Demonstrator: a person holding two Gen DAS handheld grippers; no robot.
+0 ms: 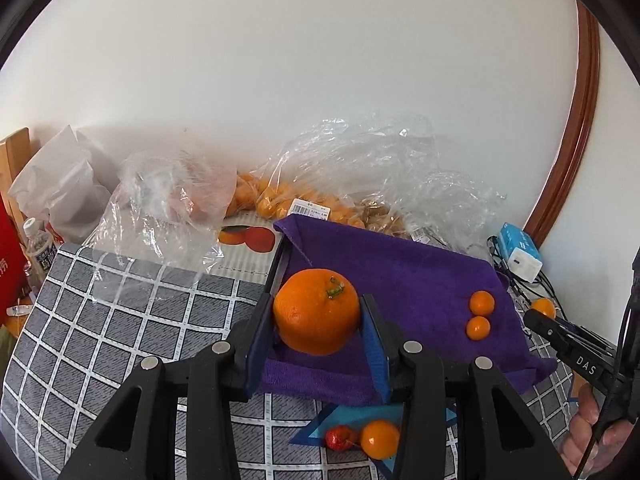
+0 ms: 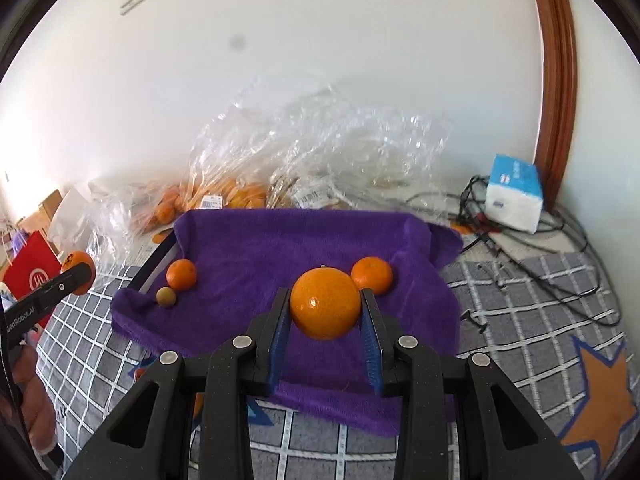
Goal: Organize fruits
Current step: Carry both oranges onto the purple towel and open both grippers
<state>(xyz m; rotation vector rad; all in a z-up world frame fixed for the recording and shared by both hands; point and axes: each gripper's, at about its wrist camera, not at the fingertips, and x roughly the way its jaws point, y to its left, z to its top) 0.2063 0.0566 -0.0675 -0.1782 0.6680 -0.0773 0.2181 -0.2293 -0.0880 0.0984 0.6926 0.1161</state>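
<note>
Left gripper (image 1: 318, 322) pinches a big dimpled, green-stemmed orange (image 1: 317, 311) over the fuzzy purple towel's (image 1: 400, 268) left edge, while the right gripper (image 2: 325, 312) squeezes a smooth, glossy round orange (image 2: 325, 303) above the towel's middle, near a small tangerine (image 2: 373, 274).

A tissue pack (image 2: 514, 196) is sitting at two o'clock among tangled black cables (image 2: 560, 240). A red bag (image 2: 30, 270) is standing at nine o'clock on the checked grey cover (image 2: 540, 300).
</note>
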